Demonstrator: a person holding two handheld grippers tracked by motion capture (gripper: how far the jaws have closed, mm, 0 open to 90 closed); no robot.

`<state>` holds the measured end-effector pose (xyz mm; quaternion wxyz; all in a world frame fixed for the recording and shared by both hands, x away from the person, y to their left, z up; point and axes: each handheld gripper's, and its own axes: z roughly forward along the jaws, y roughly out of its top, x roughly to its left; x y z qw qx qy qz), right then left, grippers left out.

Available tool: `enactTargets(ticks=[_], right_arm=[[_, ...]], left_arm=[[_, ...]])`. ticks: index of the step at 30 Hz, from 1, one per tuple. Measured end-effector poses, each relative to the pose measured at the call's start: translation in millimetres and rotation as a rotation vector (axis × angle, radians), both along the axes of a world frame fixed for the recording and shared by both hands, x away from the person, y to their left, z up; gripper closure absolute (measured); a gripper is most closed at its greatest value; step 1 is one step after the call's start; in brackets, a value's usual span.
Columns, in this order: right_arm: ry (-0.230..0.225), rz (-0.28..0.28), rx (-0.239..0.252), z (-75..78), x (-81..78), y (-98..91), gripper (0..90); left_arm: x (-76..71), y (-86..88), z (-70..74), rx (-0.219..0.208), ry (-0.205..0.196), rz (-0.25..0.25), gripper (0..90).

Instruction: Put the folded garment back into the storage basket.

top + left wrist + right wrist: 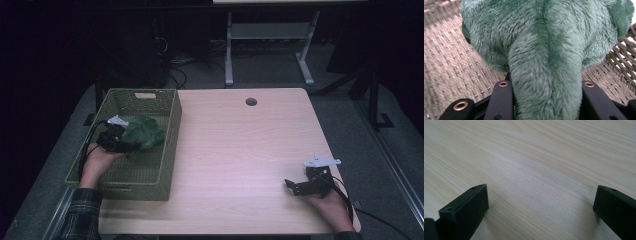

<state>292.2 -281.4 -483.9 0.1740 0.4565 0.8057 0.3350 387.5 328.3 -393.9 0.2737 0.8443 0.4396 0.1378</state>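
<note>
A green plush toy sits low inside the woven olive basket at the table's left side. My left gripper is inside the basket, shut on the toy. In the left gripper view a thick furry limb of the plush toy is pinched between the two black jaws, with the rest of the toy bulging above the woven basket floor. My right gripper rests low at the table's front right, open. In the right gripper view its fingers stand wide apart over bare wood.
The light wooden table has a round cable hole near its far edge. Beyond the table stand white desk legs and cables on a grey floor. The basket has a handle slot in its far wall.
</note>
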Motion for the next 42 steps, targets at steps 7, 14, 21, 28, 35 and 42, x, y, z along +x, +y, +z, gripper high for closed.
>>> enactTargets(ticks=[7,14,21,28,35,42], right_arm=[[0.0,0.0,0.0,0.0,0.0,0.0,0.0],[0.0,0.0,0.0,0.0,0.0,0.0,0.0],[0.0,-0.002,0.001,0.0,-0.1,0.1,0.0],[0.0,-0.003,0.003,0.0,-0.1,0.2,0.0],[-0.001,-0.004,0.002,0.0,-0.7,0.1,0.0],[-0.001,-0.002,0.001,0.0,-0.6,0.0,0.0]], left_arm=[[4.6,-0.2,-7.7,0.029,0.058,-0.009,61.2],[6.8,-1.2,-12.1,0.056,0.076,-0.007,54.3],[7.6,-2.1,-16.2,0.056,0.099,-0.006,44.7],[6.4,-3.7,-15.4,0.073,0.08,-0.007,30.6],[2.5,-0.9,-4.6,0.053,0.023,0.008,16.3],[-0.2,4.6,6.8,0.036,-0.023,0.021,13.9]])
